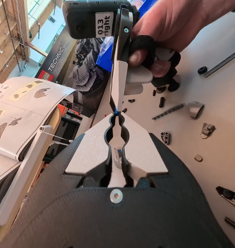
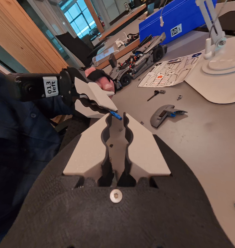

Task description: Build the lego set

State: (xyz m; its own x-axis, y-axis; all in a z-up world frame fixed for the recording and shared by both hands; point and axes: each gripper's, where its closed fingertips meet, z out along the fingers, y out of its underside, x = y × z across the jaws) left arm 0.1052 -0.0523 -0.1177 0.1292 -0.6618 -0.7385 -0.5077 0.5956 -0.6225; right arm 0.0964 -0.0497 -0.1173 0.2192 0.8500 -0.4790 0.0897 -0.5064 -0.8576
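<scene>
My left gripper point(image 1: 116, 116) is shut on a small blue pin point(image 1: 116, 112) and holds it at its tips above the table. In the right wrist view the left gripper point(image 2: 114, 110) comes in from the left, and the blue pin point(image 2: 116, 115) sticks out of its tips. My right gripper point(image 2: 117, 114) is open, and the pin's free end lies between its fingertips without being gripped. In the left wrist view the right gripper point(image 1: 117, 108) comes down from above, tip to tip with the left one. A grey curved subassembly point(image 2: 164, 115) with blue pins lies on the table to the right.
A partly built grey car model point(image 2: 138, 63), a sticker sheet point(image 2: 168, 72), a blue box point(image 2: 168, 24) and a white lamp base point(image 2: 221, 67) are at the back. The open instruction booklet point(image 1: 20, 107) and the set's box point(image 1: 74, 67) lie to the left. Grey beams point(image 1: 168, 111), panels point(image 1: 195, 109) and black pins are scattered on the right. The grippers are tip to tip, or close to it. From either gripper's tips it is about 12 cm to the grey curved subassembly point(image 2: 164, 115).
</scene>
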